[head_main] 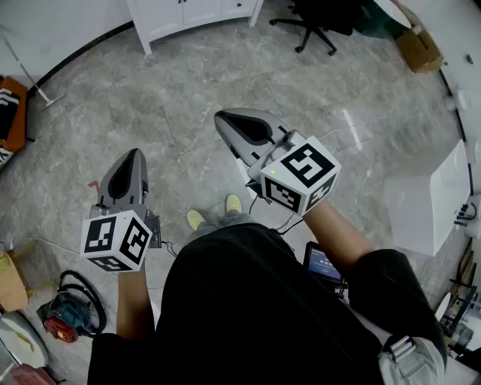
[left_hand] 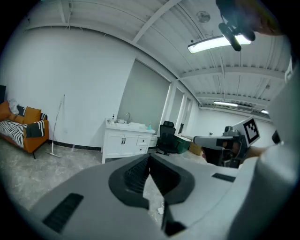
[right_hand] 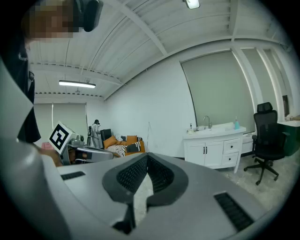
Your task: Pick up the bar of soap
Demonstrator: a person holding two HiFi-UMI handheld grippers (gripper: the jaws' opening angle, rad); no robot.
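No bar of soap shows in any view. In the head view both grippers hang in the air over the grey marble floor (head_main: 150, 98), in front of the person's body. My left gripper (head_main: 136, 153) is at the left, my right gripper (head_main: 222, 118) further forward near the middle. In the left gripper view the left gripper (left_hand: 149, 157) has its jaws together at the tips with nothing between them. The right gripper (right_hand: 146, 157) is likewise shut and empty. Each gripper view shows the other gripper off to one side, the right gripper (left_hand: 216, 140) and the left gripper (right_hand: 89, 153).
A white vanity cabinet (head_main: 192, 15) (left_hand: 127, 140) (right_hand: 214, 149) with a sink and small bottles stands by the far wall. A black office chair (head_main: 314, 22) (right_hand: 265, 140) is beside it. An orange sofa (left_hand: 23, 129), a white table (head_main: 430, 201) and floor tools (head_main: 64, 319) surround me.
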